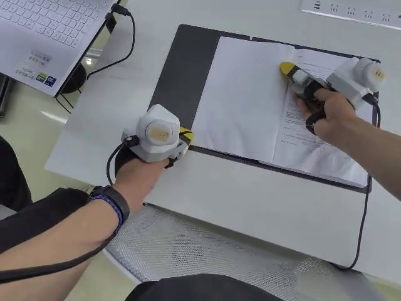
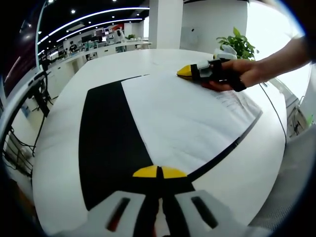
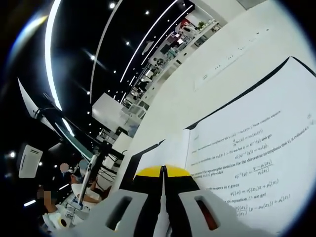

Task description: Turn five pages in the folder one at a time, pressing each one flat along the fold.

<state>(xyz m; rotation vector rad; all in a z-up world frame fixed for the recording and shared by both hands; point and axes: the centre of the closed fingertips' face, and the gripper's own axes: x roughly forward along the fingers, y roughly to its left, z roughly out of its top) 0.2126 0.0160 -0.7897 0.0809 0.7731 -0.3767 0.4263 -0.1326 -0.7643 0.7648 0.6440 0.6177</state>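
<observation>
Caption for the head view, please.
With the folder open, the right gripper sits shut on the fold; the left gripper rests shut at the near edge.

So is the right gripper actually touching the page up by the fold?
Touching. The left gripper view shows the right gripper's shut yellow tips lying on the white page, with no gap between them.

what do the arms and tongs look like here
The left tongs and right tongs have white moulded bodies with yellow tips, and each trails black cables. The left arm wears a dark wristband and a black sleeve. The right forearm is bare, with black straps across the fingers.
</observation>
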